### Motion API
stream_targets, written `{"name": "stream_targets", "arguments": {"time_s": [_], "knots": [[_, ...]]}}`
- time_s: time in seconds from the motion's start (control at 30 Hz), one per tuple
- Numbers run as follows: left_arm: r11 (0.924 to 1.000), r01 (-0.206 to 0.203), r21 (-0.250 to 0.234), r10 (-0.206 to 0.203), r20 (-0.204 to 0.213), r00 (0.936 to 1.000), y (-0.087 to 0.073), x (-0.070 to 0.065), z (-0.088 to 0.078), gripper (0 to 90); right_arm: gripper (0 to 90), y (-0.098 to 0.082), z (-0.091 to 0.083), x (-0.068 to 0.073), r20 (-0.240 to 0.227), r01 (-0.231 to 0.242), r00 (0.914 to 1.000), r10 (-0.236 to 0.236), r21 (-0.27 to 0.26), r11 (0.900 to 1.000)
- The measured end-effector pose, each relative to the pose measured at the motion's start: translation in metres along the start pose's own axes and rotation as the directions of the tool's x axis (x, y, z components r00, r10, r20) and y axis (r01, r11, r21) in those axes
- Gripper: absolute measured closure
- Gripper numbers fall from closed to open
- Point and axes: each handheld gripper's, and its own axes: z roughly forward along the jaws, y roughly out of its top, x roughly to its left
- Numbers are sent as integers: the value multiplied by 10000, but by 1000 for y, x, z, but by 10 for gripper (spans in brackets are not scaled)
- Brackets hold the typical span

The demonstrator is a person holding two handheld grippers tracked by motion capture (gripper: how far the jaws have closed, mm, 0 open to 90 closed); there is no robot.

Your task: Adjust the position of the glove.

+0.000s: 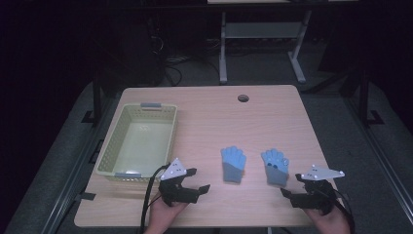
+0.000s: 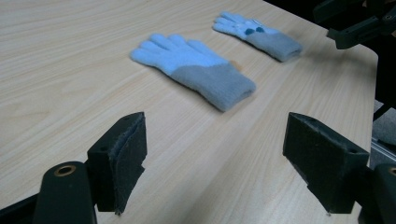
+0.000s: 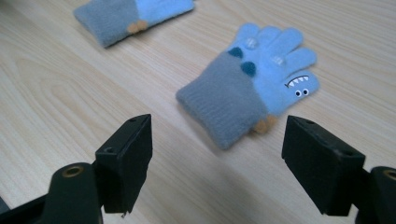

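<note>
Two small blue gloves with grey cuffs lie flat on the wooden table (image 1: 272,122). The plain glove (image 1: 233,164) (image 2: 196,69) (image 3: 133,16) is left of the one with a monster face (image 1: 275,167) (image 3: 252,88) (image 2: 259,35). My left gripper (image 1: 195,189) (image 2: 215,158) hovers open at the near edge, left of the plain glove, with nothing between its jaws. Just below and right of the monster glove's cuff, my right gripper (image 1: 292,194) (image 3: 217,163) also stands open and holds nothing.
An empty pale yellow basket (image 1: 109,146) sits at the table's left side, just beyond the left gripper. A round cable hole (image 1: 243,98) lies near the far edge. The table's right edge runs close to the right gripper.
</note>
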Motion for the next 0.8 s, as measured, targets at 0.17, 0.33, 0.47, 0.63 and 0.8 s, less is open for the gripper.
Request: {"name": "stream_targets", "arguments": {"time_s": [0.17,0.33,0.47,0.63,0.8], "knots": [[10000,-18,-24,18,-9,10000,0,0,0,215,235,-1,0,-4,-49,-167,9998,167,-30,9999],[10000,15,-5,-15,3,10000,-1,0,-1,215,234,3,2,-5,9,-125,9999,125,-53,9999],[10000,-35,-17,35,-2,10000,-1,-1,-1,215,224,5,3,-8,108,-81,9999,82,-46,10000],[10000,31,15,-31,-2,10000,-2,-1,0,215,210,9,3,-13,169,-159,9997,159,-17,9999],[10000,87,10,-87,-27,10000,-2,1,0,215,220,15,4,-15,167,-23,9999,25,-97,9999]]}}
